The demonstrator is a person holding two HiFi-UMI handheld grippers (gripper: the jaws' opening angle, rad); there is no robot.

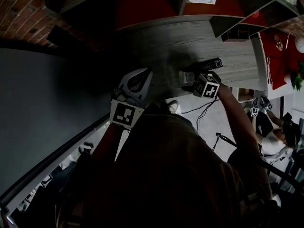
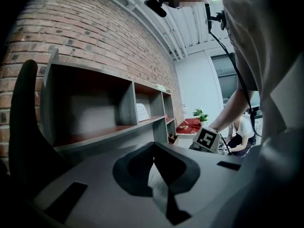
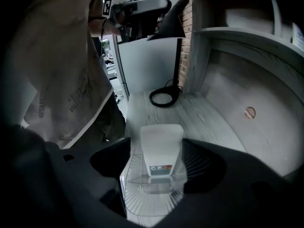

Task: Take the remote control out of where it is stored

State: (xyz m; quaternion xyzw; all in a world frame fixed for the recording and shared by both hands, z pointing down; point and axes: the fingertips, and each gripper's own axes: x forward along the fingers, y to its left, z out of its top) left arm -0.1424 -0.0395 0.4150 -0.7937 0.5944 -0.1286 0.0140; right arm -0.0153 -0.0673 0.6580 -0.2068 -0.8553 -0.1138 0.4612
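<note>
The right arm (image 1: 236, 122) reaches out over the grey desk (image 1: 190, 42), with the right gripper (image 3: 159, 164) tilted steeply down. Its jaws stand wide apart on either side of the white remote control (image 3: 161, 144), which stands upright in a clear holder (image 3: 151, 194) (the pads do not seem to press it). A black ring base (image 3: 164, 97) lies at twelve o'clock of the remote. The left gripper (image 2: 153, 147) is held about level, at nine o'clock of the right one in the head view, its jaws together and empty.

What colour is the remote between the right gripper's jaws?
White remote, in a clear holder; clearest in the right gripper view.
</note>
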